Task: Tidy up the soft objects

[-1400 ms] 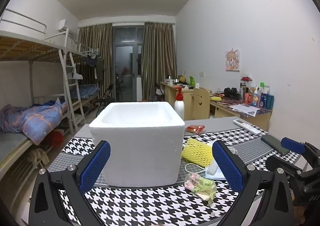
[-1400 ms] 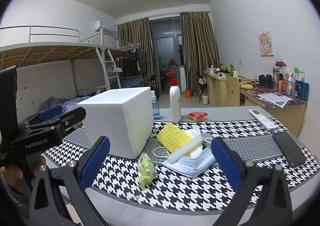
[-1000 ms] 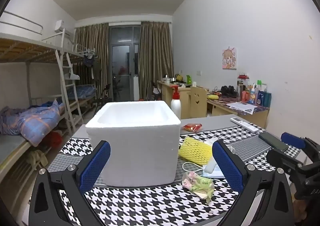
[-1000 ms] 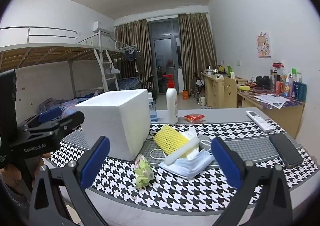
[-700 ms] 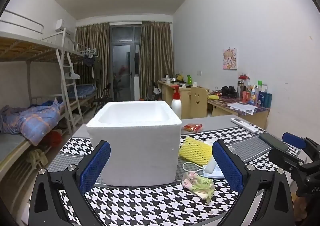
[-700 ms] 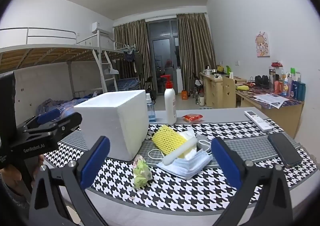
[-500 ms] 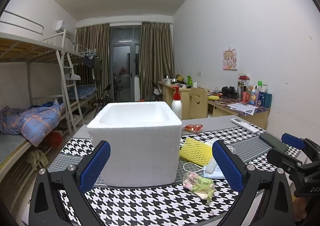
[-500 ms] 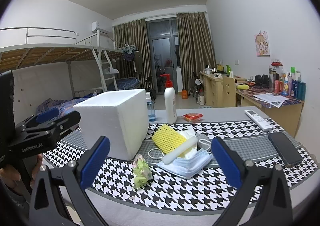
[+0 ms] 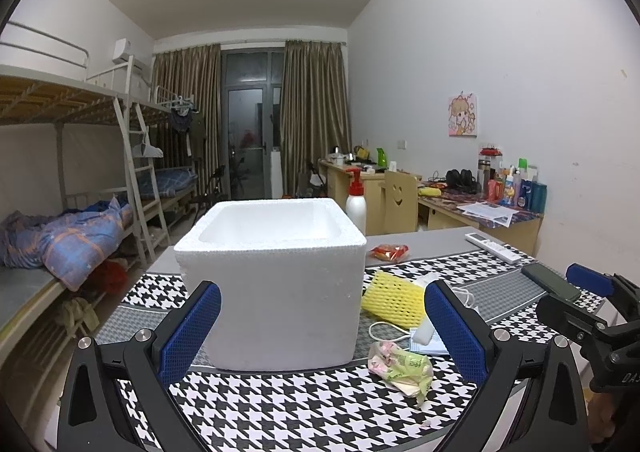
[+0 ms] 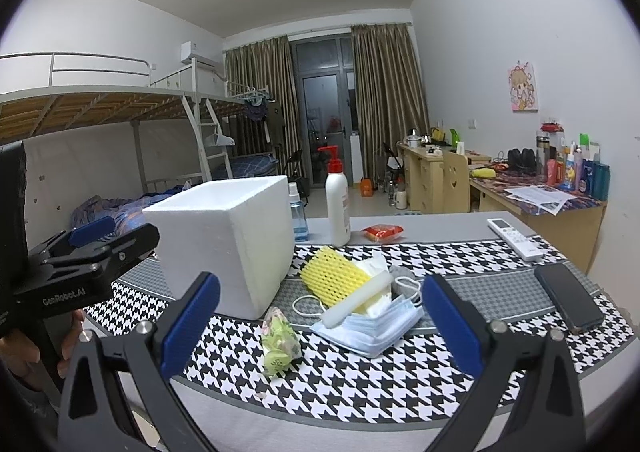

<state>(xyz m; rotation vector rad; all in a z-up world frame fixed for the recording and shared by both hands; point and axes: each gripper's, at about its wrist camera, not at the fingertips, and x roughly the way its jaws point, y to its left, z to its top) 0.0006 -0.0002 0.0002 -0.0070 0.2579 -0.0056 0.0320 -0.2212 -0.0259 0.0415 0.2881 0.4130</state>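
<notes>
Open white foam box (image 9: 276, 284) beside heaped yellow foam net sleeve (image 10: 332, 276), blue face mask (image 10: 372, 326), likely awaiting loading; left tongs (image 9: 320, 326), right tongs (image 10: 318, 318) agape, empty.

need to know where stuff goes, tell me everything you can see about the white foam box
The white foam box looks like thick-walled polystyrene, roughly cubic, open-topped with no lid in view. It stands upright on the houndstooth mat, and what shows of its inside looks empty. A crumpled green wrapper lies near its front corner; contact is unclear.
</notes>
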